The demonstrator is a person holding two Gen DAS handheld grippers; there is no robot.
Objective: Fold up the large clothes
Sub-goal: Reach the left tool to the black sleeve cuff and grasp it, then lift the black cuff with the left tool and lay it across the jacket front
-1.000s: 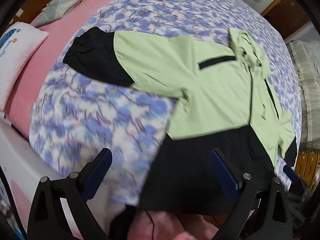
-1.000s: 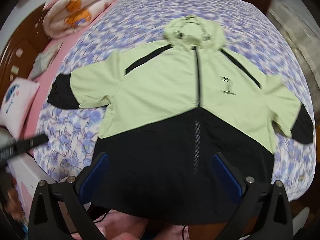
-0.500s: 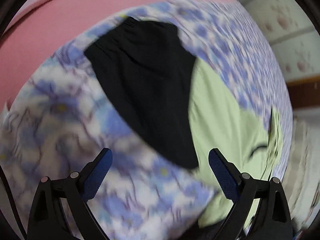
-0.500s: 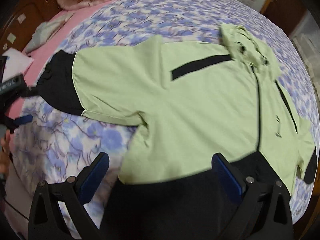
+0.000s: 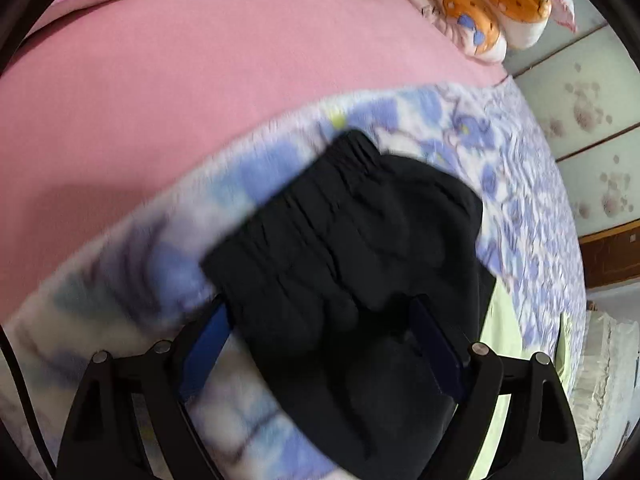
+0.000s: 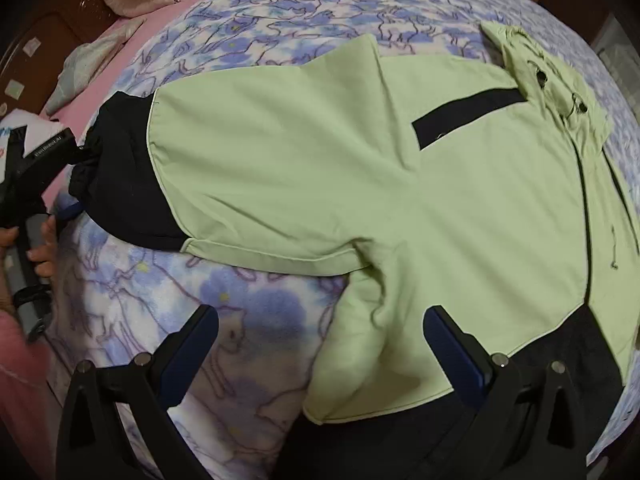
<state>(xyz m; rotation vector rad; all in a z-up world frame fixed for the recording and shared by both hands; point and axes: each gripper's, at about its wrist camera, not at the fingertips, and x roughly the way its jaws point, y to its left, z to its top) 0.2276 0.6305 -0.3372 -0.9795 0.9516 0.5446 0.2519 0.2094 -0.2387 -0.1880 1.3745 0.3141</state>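
Observation:
A light green hooded jacket (image 6: 360, 168) with a black hem and black sleeve ends lies spread face up on the bed. Its black elastic cuff (image 5: 344, 240) fills the left wrist view and sits between the fingers of my left gripper (image 5: 320, 340), whose jaws are closing around it; I cannot see the pads pressing the cloth. In the right wrist view that left gripper (image 6: 78, 188) is at the sleeve end at far left. My right gripper (image 6: 320, 340) hangs open just above the jacket's side below the armpit, nothing held.
The jacket rests on a blue flowered blanket (image 6: 248, 320) over a pink sheet (image 5: 200, 80). A rolled cartoon-print quilt (image 5: 492, 4) and pillows lie at the head of the bed. A person's hand (image 6: 40, 248) grips the left handle. A wooden cabinet (image 6: 48, 40) stands behind.
My left gripper swung left and dropped onto the sleeve end, so the black cuff now lies between its fingers. The right gripper sank toward the jacket's left side below the armpit.

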